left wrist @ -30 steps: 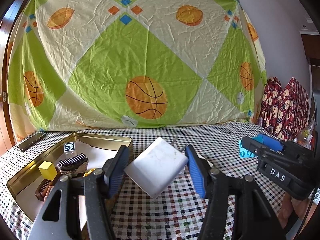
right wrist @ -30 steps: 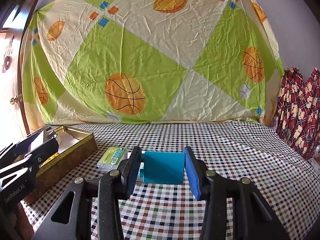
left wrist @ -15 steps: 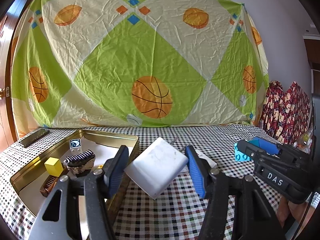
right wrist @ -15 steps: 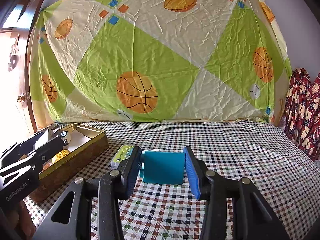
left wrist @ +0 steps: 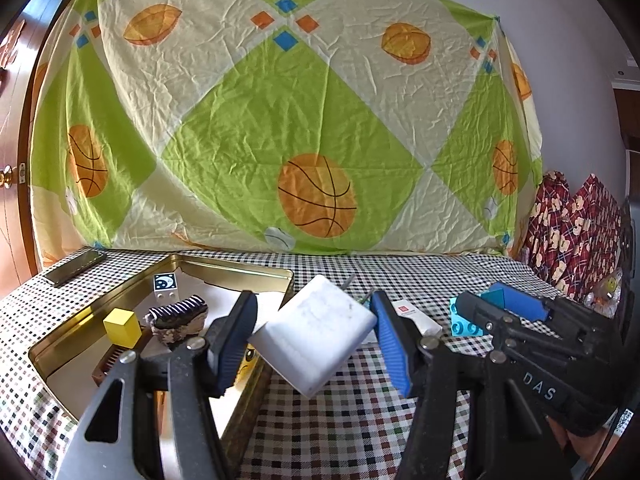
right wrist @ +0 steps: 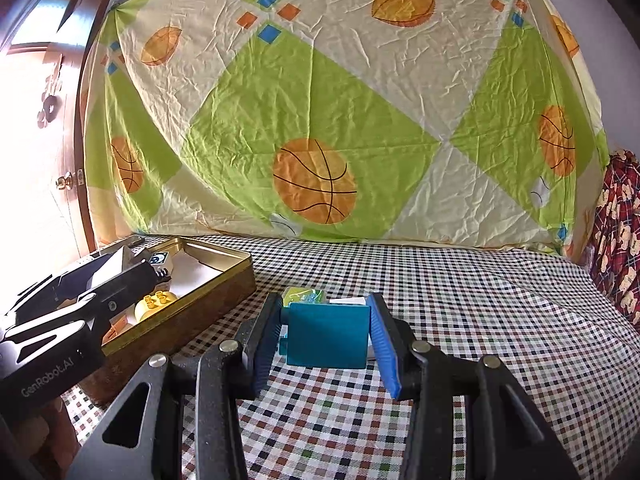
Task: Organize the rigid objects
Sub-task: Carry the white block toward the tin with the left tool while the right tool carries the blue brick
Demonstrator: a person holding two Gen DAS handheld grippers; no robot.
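Note:
My left gripper is shut on a white square charger block, held tilted above the right edge of the gold tin tray. The tray holds a yellow cube, a dark ridged piece and a white block with an eye print. My right gripper is shut on a teal toy brick, held above the checked cloth to the right of the tray. A yellow studded brick lies in the tray. The right gripper also shows in the left wrist view.
A green-labelled small box and a white box lie on the checked tablecloth behind the held items. A dark phone lies at the far left. A basketball-print sheet hangs behind; red patterned fabric is at the right.
Both grippers have risen a little and shifted toward the tray, each still holding its object. The tray appears closer to the right gripper.

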